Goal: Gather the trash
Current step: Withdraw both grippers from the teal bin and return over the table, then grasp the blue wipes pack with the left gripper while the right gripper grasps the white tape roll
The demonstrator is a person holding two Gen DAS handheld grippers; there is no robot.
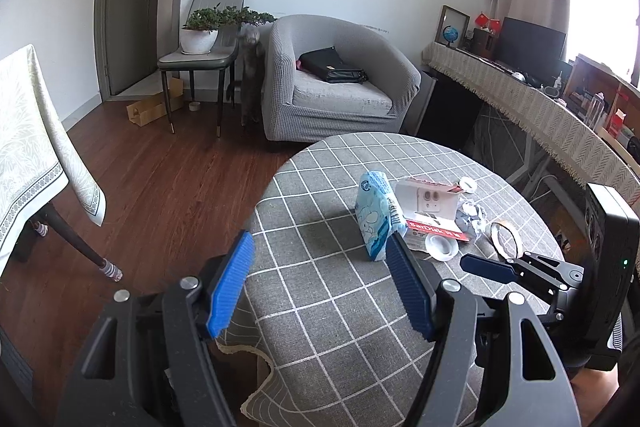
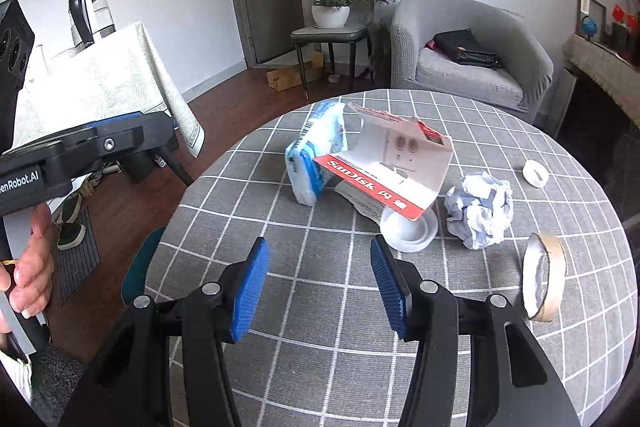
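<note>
Round table (image 2: 520,347) with grey checked cloth, in a living room with a grey armchair (image 1: 340,79). Trash (tissue pack (image 2: 316,155), torn SanDisk card (image 2: 384,167), crumpled paper (image 2: 480,211), tape rolls) lies mid-table. Left gripper (image 1: 320,283) and right gripper (image 2: 318,287) hover angled downward, jaws spread, empty.

Tissue pack (image 2: 316,155) – one; tape rolls (image 2: 545,277) – three; paper ball (image 2: 480,209) – one.

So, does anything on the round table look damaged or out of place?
Yes. The red-and-white card package is torn open and rests tilted on a white lid. Beside it lies a crumpled paper ball.
</note>
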